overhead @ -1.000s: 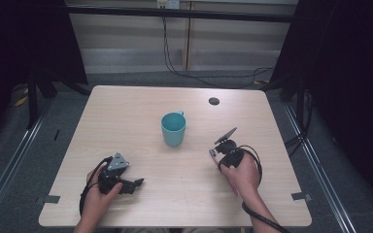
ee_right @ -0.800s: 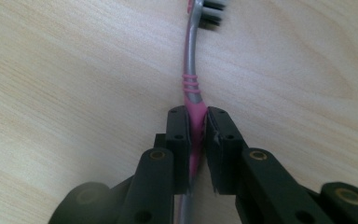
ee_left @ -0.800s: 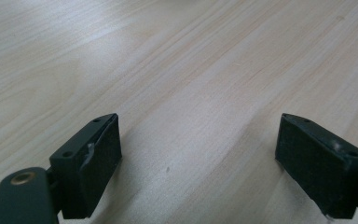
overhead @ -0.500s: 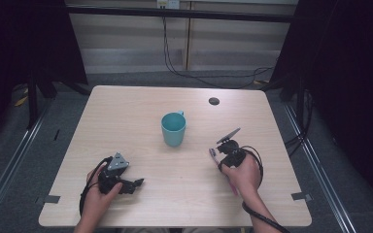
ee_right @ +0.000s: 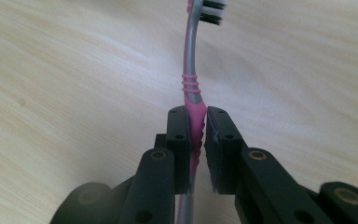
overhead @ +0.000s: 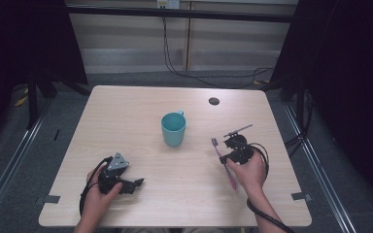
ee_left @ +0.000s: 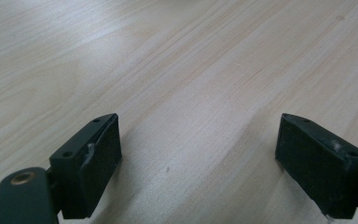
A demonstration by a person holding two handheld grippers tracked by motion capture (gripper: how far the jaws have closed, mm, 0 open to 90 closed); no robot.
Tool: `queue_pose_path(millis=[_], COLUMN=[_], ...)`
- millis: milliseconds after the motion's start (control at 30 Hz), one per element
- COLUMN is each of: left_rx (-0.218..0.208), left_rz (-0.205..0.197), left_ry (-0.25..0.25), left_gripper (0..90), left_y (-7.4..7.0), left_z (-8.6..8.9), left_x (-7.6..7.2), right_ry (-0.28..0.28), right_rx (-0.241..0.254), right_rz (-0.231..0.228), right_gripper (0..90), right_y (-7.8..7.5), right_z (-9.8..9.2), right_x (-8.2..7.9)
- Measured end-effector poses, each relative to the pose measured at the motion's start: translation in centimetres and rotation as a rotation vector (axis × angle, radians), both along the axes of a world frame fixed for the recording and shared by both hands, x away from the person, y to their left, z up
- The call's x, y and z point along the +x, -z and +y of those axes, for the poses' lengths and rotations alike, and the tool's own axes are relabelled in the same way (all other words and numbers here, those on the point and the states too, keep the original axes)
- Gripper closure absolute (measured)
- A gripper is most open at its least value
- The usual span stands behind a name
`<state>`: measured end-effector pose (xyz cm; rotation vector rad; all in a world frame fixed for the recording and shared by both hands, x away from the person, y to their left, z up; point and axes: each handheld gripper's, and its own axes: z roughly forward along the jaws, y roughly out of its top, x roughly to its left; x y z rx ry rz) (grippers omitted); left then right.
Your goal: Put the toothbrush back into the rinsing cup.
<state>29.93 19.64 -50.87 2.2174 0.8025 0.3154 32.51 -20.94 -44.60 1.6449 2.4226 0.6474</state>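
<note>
A teal mug point(overhead: 173, 128) stands upright near the middle of the wooden table point(overhead: 126, 116). Right of it, my right gripper point(overhead: 226, 159) is shut on the pink handle of a pink-and-grey toothbrush point(overhead: 218, 149), low over the table. The bristle head points toward the far side and the handle end trails toward the person. In the right gripper view the pads point(ee_right: 179, 140) pinch the toothbrush point(ee_right: 190, 79) at its pink grip, at the right gripper point(ee_right: 196, 122). At the near left, my left gripper point(overhead: 136, 184) rests on the table, held in a hand. Its jaws stand wide apart over bare wood at the left gripper point(ee_left: 198, 140).
A small dark round disc point(overhead: 214, 101) lies near the table's far right edge. Black cables point(overhead: 262, 213) trail from both grippers toward the near edge. Dark frame posts point(overhead: 31, 92) and floor rails flank the table.
The right hand with the toothbrush has shifted slightly to the right. The left hand and the mug have stayed put.
</note>
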Motion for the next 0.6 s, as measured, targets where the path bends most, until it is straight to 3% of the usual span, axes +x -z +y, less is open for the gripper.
queue_pose_path(millis=[100, 300, 333, 367, 433, 467, 500, 600], left_rx=[-0.002, -0.003, -0.002, -0.002, -0.002, 0.000, 0.000, 0.000], left_rz=[0.001, 0.000, 0.000, 0.000, 0.000, -0.001, -0.001, -0.001], left_ry=[0.001, 0.001, 0.002, 0.002, 0.002, 0.002, 0.002, 0.003], left_gripper=[14.0, 14.0, 14.0, 13.9, 13.9, 13.9, 13.9, 13.9], left_y=[0.0, 0.0, 0.0, 0.0, 0.0, 0.0, 0.0, 0.0], left_z=[0.0, 0.0, 0.0, 0.0, 0.0, 0.0, 0.0, 0.0], left_x=[0.0, 0.0, 0.0, 0.0, 0.0, 0.0, 0.0, 0.0], right_ry=[0.001, 0.013, 0.013, 0.024, 0.026, 0.039, 0.039, 0.053], right_rx=[0.020, 0.074, 0.074, 0.091, 0.107, 0.124, 0.124, 0.157], right_rz=[-0.036, -0.164, -0.164, -0.205, -0.222, -0.262, -0.262, -0.330], right_gripper=[81.0, 80.9, 80.9, 80.9, 81.0, 81.0, 81.0, 81.0], right_y=[-0.5, -2.3, -2.3, -2.7, -2.9, -3.3, -3.3, -3.9], right_z=[0.0, -0.1, -0.1, -0.1, -0.1, -0.2, -0.2, -0.2], right_x=[0.0, -0.3, -0.3, -0.4, -0.4, -0.5, -0.5, -0.7])
